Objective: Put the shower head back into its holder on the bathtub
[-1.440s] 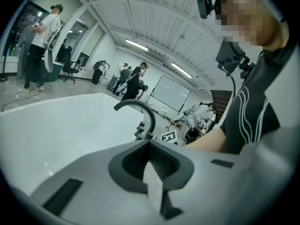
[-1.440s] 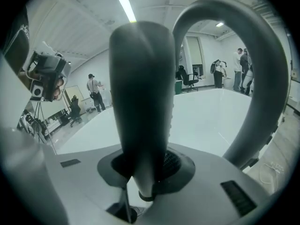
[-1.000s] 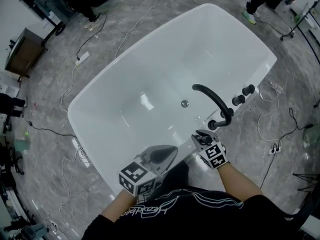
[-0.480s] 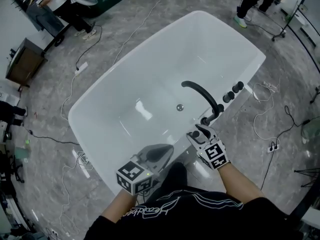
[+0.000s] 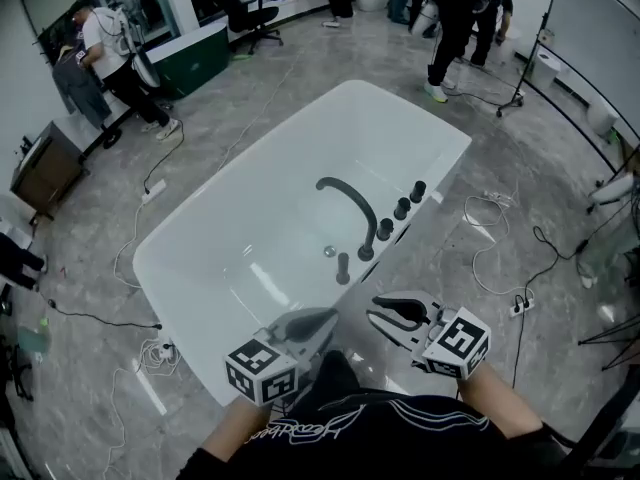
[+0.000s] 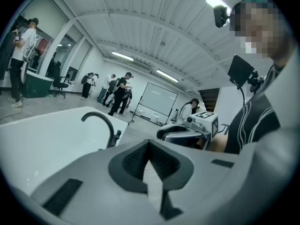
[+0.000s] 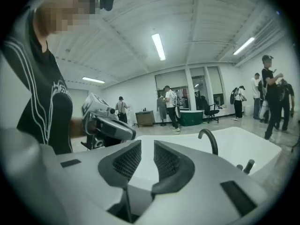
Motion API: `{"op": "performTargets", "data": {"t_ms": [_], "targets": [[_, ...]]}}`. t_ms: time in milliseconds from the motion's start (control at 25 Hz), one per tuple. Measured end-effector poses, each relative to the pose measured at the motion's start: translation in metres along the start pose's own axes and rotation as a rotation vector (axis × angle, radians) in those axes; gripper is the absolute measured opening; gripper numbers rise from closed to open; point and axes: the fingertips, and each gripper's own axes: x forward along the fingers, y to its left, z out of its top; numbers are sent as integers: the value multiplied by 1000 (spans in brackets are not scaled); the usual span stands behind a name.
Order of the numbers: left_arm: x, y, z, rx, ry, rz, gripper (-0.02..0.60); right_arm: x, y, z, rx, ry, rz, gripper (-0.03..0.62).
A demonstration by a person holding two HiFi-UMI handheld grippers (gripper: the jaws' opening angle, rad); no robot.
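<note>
Spreading under everything, the grey marbled floor (image 5: 520, 148) carries the white bathtub (image 5: 250, 218), which lies slantwise across the middle of the head view. Several people (image 5: 455, 13) stand on the floor beyond the tub's far end, another (image 5: 110, 58) stands off its far left side, and loose cables (image 5: 490, 238) trail just beside its right flank. A black faucet (image 5: 350, 200) rises from the tub's right-hand rim and arches over the basin, and three dark knobs (image 5: 401, 208) sit in a row on that rim, on the far side of the faucet's base. The left gripper (image 5: 330, 315) hangs above the tub's near end with its jaws pressed together and nothing in them. The right gripper (image 5: 373, 308) hangs just beside it, off the tub's near right corner; its jaws have just been closing and now stand partly apart with nothing between them. Both grippers are clear of the tub and of its fittings. The shower head (image 5: 343, 267), a short dark stick, stands on the tub's right-hand rim close to the faucet's base, on the near side of it. Its long axis runs up and down, one end at the rim and the other pointing upward; the holder itself is too small to make out.
</note>
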Motion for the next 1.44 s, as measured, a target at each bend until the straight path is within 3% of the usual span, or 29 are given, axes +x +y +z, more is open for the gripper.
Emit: {"op": "performTargets", "data": {"t_ms": [200, 440, 680, 1000, 1440], "targets": [[-15, -66, 8, 105, -11, -24, 5, -54, 46, 21, 123, -58, 37, 29], [-25, -119, 6, 197, -29, -37, 5, -85, 87, 16, 44, -71, 30, 20], [-31, -147, 1, 235, -26, -44, 5, -101, 103, 19, 62, -100, 36, 17], [-32, -160, -10, 181, -19, -42, 5, -115, 113, 12, 77, -116, 33, 17], [-25, -186, -10, 212, -4, -61, 5, -139, 120, 12, 87, -135, 23, 14]]}}
